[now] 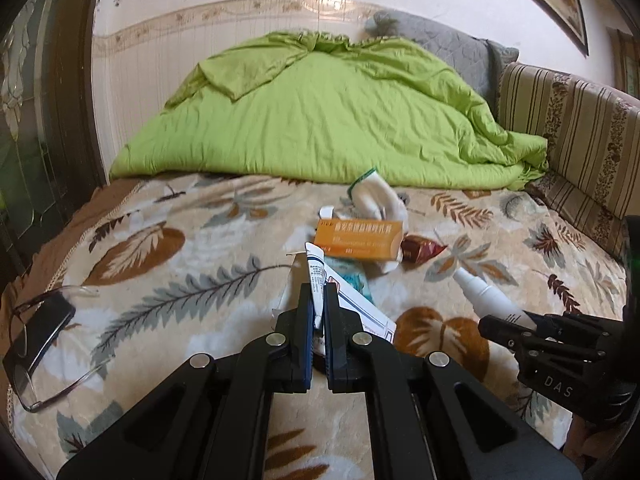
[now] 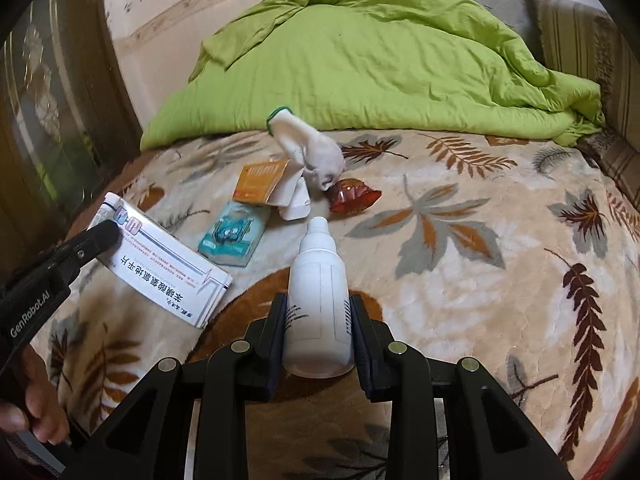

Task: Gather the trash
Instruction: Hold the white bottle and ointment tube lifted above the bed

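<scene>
Between the pads of the left gripper (image 1: 318, 300) a white medicine box (image 2: 160, 268) is clamped by its thin edge; from the right wrist view the box is seen held flat and clear of the bed blanket (image 1: 160, 264), presumably so that it can be carried off as trash. Only a narrow edge of it is presented to the left wrist view, so its printed face is read from the other camera alone.

The right gripper (image 2: 318, 320) is closed on a white plastic bottle (image 2: 318, 300), gripped across the lower body with the capped end pointing away; whether its base rests on the blanket cannot be told.

Left lying on the blanket, near each other and ahead of both grippers:
- teal blister pack (image 2: 232, 238), partly covered in the left view by the held box;
- orange carton (image 1: 358, 240), its flap open, resting on white paper;
- white sock (image 2: 308, 148) with green trim, crumpled;
- red-brown wrapper (image 2: 354, 196), touching the sock's end.

Well apart, at the left edge of the bed, a pair of glasses (image 1: 40, 344) is laid beside or over a dark flat item, unidentified. A green duvet (image 1: 320, 120) is heaped behind. No bin is in view.
</scene>
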Motion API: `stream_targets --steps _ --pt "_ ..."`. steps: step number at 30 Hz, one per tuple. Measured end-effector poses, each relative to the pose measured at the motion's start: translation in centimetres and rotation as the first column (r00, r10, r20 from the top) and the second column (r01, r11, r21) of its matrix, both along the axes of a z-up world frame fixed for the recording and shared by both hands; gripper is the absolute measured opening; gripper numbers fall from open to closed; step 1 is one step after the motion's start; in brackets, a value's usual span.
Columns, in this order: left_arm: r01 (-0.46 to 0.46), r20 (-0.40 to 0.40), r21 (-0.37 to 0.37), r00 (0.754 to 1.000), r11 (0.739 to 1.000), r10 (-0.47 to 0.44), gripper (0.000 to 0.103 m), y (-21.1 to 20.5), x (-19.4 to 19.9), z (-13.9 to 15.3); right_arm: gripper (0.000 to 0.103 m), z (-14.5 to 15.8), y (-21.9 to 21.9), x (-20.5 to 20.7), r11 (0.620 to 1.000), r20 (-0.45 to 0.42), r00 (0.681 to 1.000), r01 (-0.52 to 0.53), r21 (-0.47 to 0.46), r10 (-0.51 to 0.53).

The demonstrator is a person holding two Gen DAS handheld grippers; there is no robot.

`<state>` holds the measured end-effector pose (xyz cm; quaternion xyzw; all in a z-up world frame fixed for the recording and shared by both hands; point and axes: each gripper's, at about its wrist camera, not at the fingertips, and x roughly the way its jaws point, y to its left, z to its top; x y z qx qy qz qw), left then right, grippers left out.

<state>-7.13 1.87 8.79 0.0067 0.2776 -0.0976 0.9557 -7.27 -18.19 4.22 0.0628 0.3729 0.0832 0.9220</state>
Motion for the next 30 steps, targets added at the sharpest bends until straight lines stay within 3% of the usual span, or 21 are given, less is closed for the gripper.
stream_targets --steps 21,30 --pt "0.025 0.034 0.041 0.999 0.999 -0.026 0.004 -1.6 -0.1 0.0 0.032 0.2 0.0 0.0 1.000 0.017 1.000 -0.003 0.015 0.003" --pt "0.005 0.061 0.052 0.998 0.999 -0.008 0.004 -1.8 -1.8 0.7 0.032 1.8 -0.2 -1.9 1.000 0.087 0.996 0.029 -0.006 -0.028"
